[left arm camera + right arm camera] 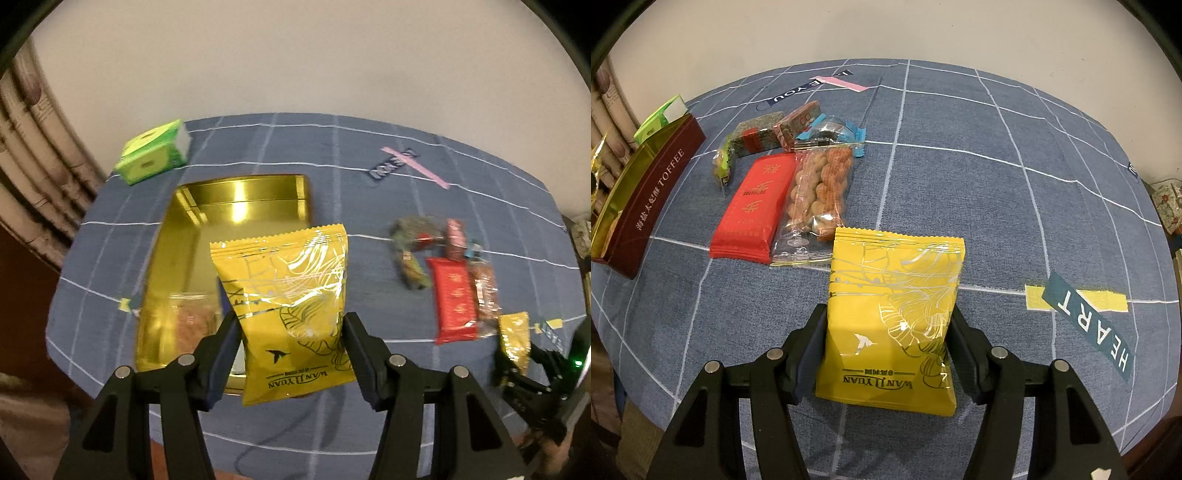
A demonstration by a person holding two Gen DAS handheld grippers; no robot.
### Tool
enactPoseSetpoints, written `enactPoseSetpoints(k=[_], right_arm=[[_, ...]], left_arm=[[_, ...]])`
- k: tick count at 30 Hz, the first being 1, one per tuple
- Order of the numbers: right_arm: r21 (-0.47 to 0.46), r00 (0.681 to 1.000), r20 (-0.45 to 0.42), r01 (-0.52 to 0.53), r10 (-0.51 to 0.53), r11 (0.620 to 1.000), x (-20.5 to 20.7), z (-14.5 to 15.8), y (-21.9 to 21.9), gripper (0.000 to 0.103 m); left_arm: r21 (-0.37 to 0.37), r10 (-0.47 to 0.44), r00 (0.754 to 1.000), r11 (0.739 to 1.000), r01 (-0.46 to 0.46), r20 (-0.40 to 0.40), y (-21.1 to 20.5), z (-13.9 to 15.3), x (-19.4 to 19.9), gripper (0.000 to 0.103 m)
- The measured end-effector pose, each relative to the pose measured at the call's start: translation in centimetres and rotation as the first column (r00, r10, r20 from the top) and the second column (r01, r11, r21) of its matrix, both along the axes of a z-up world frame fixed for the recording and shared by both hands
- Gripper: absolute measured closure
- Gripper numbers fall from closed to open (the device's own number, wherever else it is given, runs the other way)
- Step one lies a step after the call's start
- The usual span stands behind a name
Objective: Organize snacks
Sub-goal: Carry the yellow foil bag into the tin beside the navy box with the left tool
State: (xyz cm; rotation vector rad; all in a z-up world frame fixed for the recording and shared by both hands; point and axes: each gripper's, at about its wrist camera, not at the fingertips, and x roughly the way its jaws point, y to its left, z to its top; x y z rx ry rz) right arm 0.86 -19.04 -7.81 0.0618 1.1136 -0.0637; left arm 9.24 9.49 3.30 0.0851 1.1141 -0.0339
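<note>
- Left tool [290,332] clamped on a yellow Wanliyuan packet [291,295], up over the gold tin [240,195].
- Right tool [888,332] grips another yellow packet [894,314] on the bench [997,184].

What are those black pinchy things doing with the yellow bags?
A person is tidying snacks with a gripper in each hand. The left gripper pinches a yellow snack packet lifted over the open gold tin. The right gripper clamps a second yellow packet low over the blue tablecloth. A red packet, a clear bag of nuts and some small sweets lie beside the tin.
</note>
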Motion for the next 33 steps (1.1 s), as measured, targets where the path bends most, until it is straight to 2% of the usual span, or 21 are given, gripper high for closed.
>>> enactPoseSetpoints(k=[7,14,25,33], right_arm=[[-0.003,1.000,0.002,0.007,-0.007,1.000,0.0,0.0,0.0,0.044],[-0.005,1.000,0.001,0.017,-0.017,1.000,0.1,0.0,0.0,0.044],[-0.006,0.999,-0.006,0.032,-0.032,0.999,0.2,0.0,0.1,0.044],[-0.006,0.999,-0.014,0.041,-0.041,0.999,0.3,0.0,0.1,0.044]], left_arm=[[0.046,0.062,0.998,0.997,-0.061,-0.027,4.6,-1.0,1.6,0.046],[0.136,0.089,0.995,0.987,-0.082,-0.052,7.2,-2.6,2.9,0.046],[0.194,0.076,0.990,0.980,-0.052,-0.119,8.9,-5.9,3.1,0.046],[0.208,0.063,0.991,0.977,-0.036,-0.122,9.0,-6.7,3.0,0.045]])
